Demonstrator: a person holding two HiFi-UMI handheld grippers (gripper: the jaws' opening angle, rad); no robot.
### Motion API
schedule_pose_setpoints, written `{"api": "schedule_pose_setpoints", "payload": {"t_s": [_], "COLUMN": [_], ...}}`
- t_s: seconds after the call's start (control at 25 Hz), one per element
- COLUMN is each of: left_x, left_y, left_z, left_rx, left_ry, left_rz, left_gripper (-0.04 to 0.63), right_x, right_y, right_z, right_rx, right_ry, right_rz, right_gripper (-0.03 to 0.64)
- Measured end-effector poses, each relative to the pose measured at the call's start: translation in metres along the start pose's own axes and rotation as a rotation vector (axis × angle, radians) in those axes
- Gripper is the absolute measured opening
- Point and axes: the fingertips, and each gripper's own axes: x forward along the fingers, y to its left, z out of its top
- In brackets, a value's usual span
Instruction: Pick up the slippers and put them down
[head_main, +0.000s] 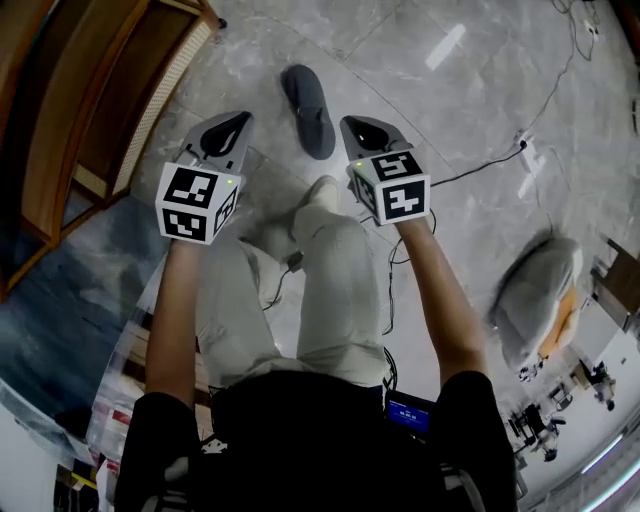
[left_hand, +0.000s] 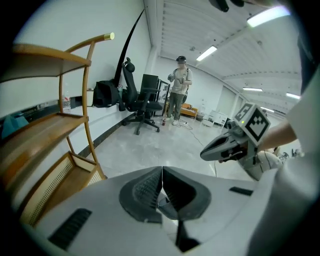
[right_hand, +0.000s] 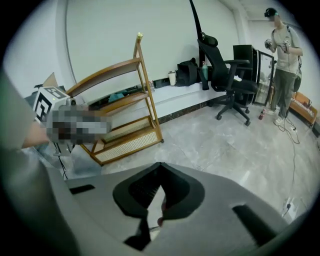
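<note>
ok so left to right in the head view: a wooden shelf (head_main: 95, 120) fills the 10 o'clock corner, and the picture edge cuts most of it off

next is the left gripper (head_main: 233, 124). Its own view shows the jaws pressed tip to tip with nothing in them

the slipper (head_main: 308, 110) is dark grey and lies on the marble floor (head_main: 470, 120) at 12 o'clock, long axis running roughly 11 to 5. It sits in the gap between the two grippers, about 3 o'clock from the left tips and 9 o'clock from the right tips, touching neither. It's down on the floor and the grippers are held up over it, but from this steep angle I can't tell how high. It's just past the person's foot (head_main: 320, 190)

then the right gripper (head_main: 362, 128), same deal: jaws closed on each other, empty

at 4 o'clock there's a pale bag (head_main: 535, 295), smeared by blur so I can't say much about it

hard-to-see stuff: I can only make out one slipper, and the legs (head_main: 330, 290) cover a good patch of floor. Neither gripper view catches the slipper, they both look out across the room at the shelf and an office chair (left_hand: 142, 102). In the right gripper view a mosaic patch sits over part of the left gripper, so only its marker cube reads clearly
</note>
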Motion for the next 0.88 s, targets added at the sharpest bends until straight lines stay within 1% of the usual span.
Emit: {"api": "schedule_pose_setpoints", "payload": {"t_s": [0.16, 0.4, 0.6, 0.8, 0.88], "left_x": [-0.045, -0.113, -0.168, -0.223, -0.245], "left_y": [-0.026, -0.054, -0.072, -0.086, -0.09], "left_z": [0.057, 0.138, 0.199, 0.249, 0.265], "left_rx": [0.012, 0.038, 0.037, 0.037, 0.05], "left_ry": [-0.007, -0.022, -0.049, -0.075, -0.087], "left_rz": [-0.018, -0.03, -0.031, -0.024, -0.013], "left_gripper": [0.006, 0.006, 0.005, 0.006, 0.006], "right_x": [-0.064, -0.156, -0.221, -0.281, -0.304], "right_y": [0.011, 0.028, 0.043, 0.067, 0.079], "right_z": [0.039, 0.099, 0.144, 0.198, 0.219], "right_rx": [0.032, 0.024, 0.032, 0.018, 0.01], "right_ry": [-0.023, -0.048, -0.062, -0.125, -0.164], "right_rz": [-0.007, -0.018, -0.034, -0.04, -0.039], "right_gripper": [-0.002, -0.002, -0.002, -0.002, -0.002]}}
